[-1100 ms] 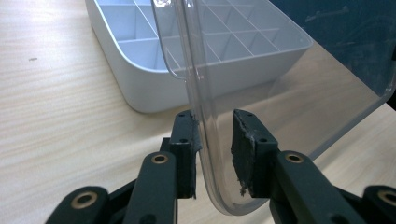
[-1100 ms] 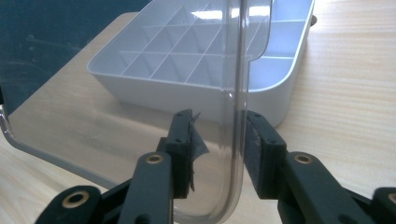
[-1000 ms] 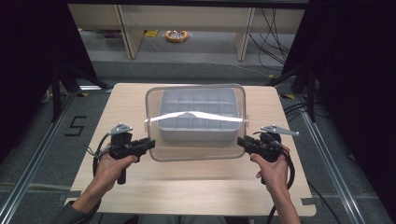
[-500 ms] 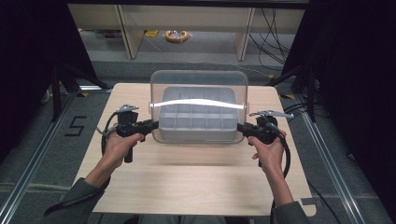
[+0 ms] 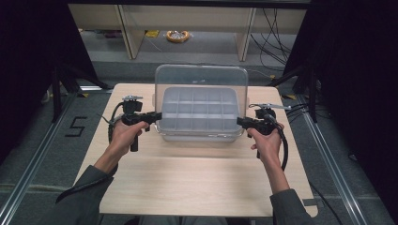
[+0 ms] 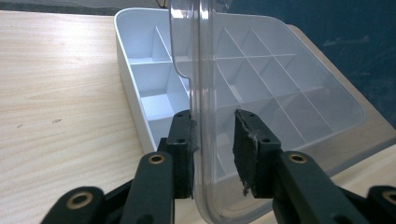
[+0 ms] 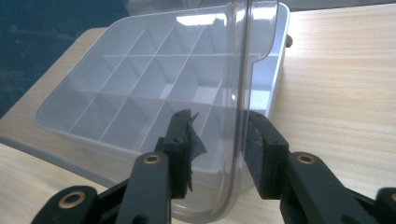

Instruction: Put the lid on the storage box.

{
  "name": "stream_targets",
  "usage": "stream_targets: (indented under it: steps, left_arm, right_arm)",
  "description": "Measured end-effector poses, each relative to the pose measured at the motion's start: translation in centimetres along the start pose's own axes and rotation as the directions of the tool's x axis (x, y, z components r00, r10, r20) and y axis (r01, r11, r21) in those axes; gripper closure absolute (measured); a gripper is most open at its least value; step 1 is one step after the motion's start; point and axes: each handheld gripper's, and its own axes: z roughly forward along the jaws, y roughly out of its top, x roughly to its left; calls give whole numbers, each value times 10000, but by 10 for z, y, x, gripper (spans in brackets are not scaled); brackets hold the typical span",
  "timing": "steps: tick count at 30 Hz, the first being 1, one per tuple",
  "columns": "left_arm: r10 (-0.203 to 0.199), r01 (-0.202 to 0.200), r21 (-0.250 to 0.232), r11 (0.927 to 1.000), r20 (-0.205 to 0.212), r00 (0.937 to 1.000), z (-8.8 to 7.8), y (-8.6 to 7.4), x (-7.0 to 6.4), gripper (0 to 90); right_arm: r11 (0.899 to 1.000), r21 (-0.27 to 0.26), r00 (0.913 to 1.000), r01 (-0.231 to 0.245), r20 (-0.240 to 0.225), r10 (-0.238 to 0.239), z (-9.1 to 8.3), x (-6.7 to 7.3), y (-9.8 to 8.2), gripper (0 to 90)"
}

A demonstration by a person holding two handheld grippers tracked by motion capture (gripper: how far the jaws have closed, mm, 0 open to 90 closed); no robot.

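In the left gripper view we see our left gripper (image 6: 212,154) with its jaws standing apart around the edge of the clear lid (image 6: 280,88): the pad on one side lies against the plastic, the other stands off it with a gap, so the lid is between the jaws but not pinched. These jaws have just been opening. In the right gripper view our right gripper (image 7: 219,154) is much the same: the lid's edge (image 7: 238,93) runs between its jaws, close to one pad and clear of the other.

In the high view the left gripper (image 5: 152,116) sits at nine o'clock of the box (image 5: 197,117) and the right gripper (image 5: 241,123) at three o'clock, each at a lower corner of the lid (image 5: 202,77). The lid stands raised nearly upright, rising from the box toward twelve o'clock. The box is white, split into rows of small compartments, and rests on the far half of the wooden table (image 5: 187,187), about centred between our hands (image 5: 123,136).
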Motion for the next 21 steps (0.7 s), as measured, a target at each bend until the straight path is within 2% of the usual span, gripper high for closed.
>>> stream_targets:
  steps: [1,3,4,5,6,7,9,10,16,18,19,20,21]
  left_arm:
    - [-79,79,19,10000,-56,10000,4,2,1,669]
    - [5,-4,192,9998,-25,10000,4,3,2,669]
    - [-90,91,114,9999,-79,9999,7,4,3,668]
    - [-90,91,114,9999,-79,9999,7,4,3,668]
    - [-43,44,167,9999,-74,10000,8,5,4,667]
    - [-71,74,224,9997,-144,9999,11,6,5,666]
    - [-71,75,195,9998,-193,9998,13,7,5,661]
    - [-119,124,270,9996,-209,9997,17,8,6,660]
    - [-401,412,353,9985,-314,9987,25,8,12,654]
    - [-391,405,367,9985,-386,9985,27,8,13,652]
    - [-416,429,358,9984,-387,9984,28,8,14,651]
    - [-443,456,365,9983,-367,9983,29,8,15,650]
    - [-443,456,365,9983,-367,9983,29,8,15,649]
  right_arm:
    - [9992,-84,9992,395,6,-395,3,-5,2,647]
    - [10000,-4,9999,-30,149,30,5,-2,4,645]
    - [9993,-62,9993,357,61,-356,6,-6,6,645]
    - [9993,-62,9993,357,61,-356,6,-6,6,645]
    - [9999,-64,9998,159,107,-158,8,-5,8,645]
    - [9994,-43,9993,345,176,-344,10,-7,9,645]
    - [9996,-75,9994,283,202,-281,12,-7,12,645]
    - [9992,-71,9990,397,216,-395,14,-8,13,643]
    - [9995,74,9991,315,289,-317,22,-9,15,641]
    - [9999,95,9995,67,311,-70,25,-7,15,640]
    - [9994,95,9990,329,308,-332,26,-10,15,640]
    - [9994,116,9989,326,338,-330,27,-10,15,638]
    - [9998,153,9995,113,298,-118,28,-8,15,636]
